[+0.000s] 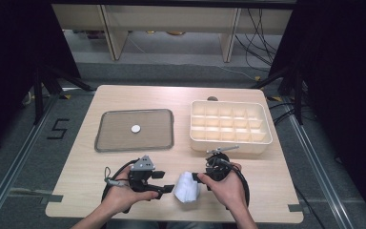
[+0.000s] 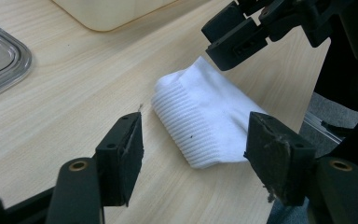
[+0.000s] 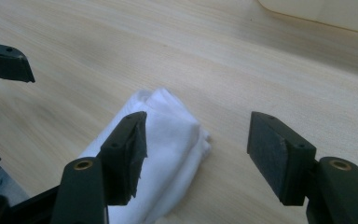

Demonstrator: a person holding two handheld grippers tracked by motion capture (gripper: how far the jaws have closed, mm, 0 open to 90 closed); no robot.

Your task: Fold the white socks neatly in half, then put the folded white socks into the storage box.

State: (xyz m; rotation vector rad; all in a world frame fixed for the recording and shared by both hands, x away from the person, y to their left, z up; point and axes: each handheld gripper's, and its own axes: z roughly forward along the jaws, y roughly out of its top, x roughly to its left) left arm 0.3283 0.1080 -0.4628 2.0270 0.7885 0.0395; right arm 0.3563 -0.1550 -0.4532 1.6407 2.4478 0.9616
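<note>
A folded white cloth (image 1: 187, 188) with a ribbed edge lies on the wooden table near its front edge, between my two grippers. The left gripper (image 1: 167, 189) points at it from the left. In the left gripper view the cloth (image 2: 205, 121) lies flat ahead of the left gripper (image 2: 196, 128), whose jaws stand wide apart and do not press it. The right gripper (image 1: 198, 177) comes from the right. In the right gripper view the cloth (image 3: 168, 135) lies under the left jaw of the right gripper (image 3: 198, 126), which is open too.
A grey tray (image 1: 105, 143) with one small white disc (image 1: 136, 128) sits at the table's middle left. A cream box (image 1: 228, 143) divided into several compartments stands at the right. The front table edge is close behind the cloth.
</note>
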